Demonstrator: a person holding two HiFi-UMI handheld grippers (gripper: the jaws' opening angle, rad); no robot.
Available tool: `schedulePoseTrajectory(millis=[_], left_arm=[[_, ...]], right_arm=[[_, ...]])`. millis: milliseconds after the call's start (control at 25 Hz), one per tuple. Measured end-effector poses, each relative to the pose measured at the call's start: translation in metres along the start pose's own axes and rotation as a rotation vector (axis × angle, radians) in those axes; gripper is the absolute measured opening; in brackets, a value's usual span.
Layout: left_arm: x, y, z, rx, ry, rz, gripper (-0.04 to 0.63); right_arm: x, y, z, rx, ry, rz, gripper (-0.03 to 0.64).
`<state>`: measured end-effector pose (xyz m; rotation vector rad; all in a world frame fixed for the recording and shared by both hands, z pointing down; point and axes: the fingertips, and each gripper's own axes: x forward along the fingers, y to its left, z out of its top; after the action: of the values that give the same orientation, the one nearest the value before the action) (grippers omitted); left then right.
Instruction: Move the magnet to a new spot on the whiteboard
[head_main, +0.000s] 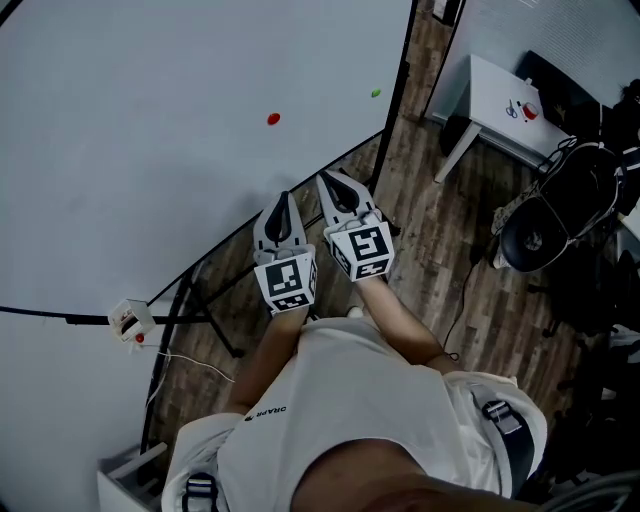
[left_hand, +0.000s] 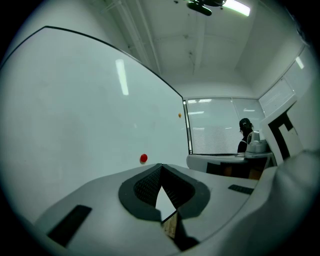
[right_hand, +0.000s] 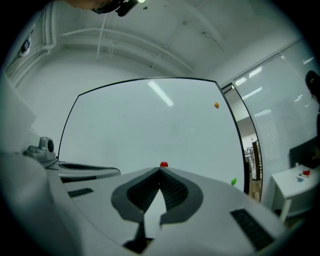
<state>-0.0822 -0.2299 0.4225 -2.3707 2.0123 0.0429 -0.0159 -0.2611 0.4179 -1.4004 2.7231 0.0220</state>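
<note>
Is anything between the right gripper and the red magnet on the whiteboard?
Nothing visible. The shut right gripper faces the red magnet across open air; the left gripper sits alongside, off that line.

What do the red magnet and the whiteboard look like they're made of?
The red magnet is probably plastic: a small rounded button of even colour, too small to judge its finish. The whiteboard is a smooth, glossy white panel; a ceiling light mirrors in it. Likely coated steel, since the magnet clings to it.
</note>
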Motion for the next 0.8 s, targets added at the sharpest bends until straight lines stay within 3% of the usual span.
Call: schedulePoseTrajectory(millis=[800], left_arm=[[0.008, 0.016, -0.001, -0.021, -0.01, 0.009, 0.002]], right_arm=[[0.046, 0.016, 0.006, -0.052, 0.038, 0.058, 0.014]])
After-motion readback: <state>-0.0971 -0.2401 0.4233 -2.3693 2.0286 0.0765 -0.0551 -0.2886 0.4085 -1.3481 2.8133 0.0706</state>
